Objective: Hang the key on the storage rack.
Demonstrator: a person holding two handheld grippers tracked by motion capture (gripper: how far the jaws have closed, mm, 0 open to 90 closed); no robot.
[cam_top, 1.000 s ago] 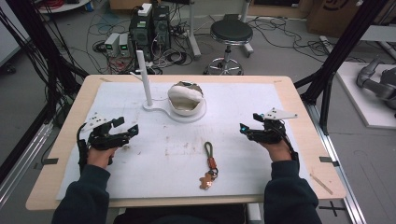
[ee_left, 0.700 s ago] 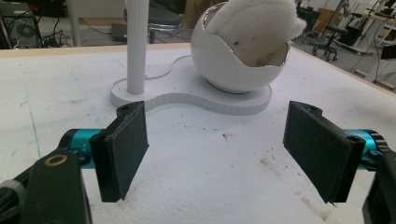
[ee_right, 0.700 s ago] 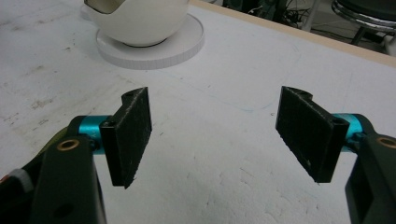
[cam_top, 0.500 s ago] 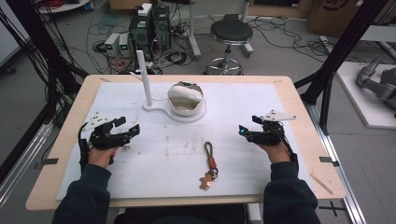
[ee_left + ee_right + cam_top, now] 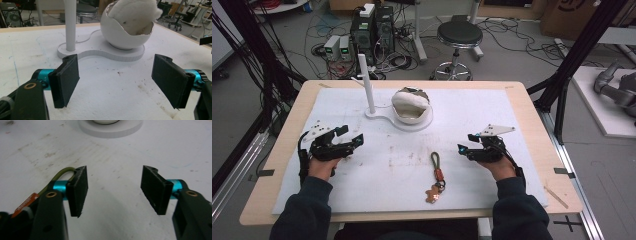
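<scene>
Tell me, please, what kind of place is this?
Probably a robotics lab or workshop. Computer towers stand on the floor among loose cables, and a grey robot arm lies on a platform beside the wooden table.

Overhead cam fwd-down; gripper cams low, close.

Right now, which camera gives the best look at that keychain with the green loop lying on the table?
The high view: the whole keychain lies there on the white mat, green loop, orange tag and small brown charm all in sight. The right gripper view catches part of the green loop and the orange tag behind one of the fingers.
</scene>
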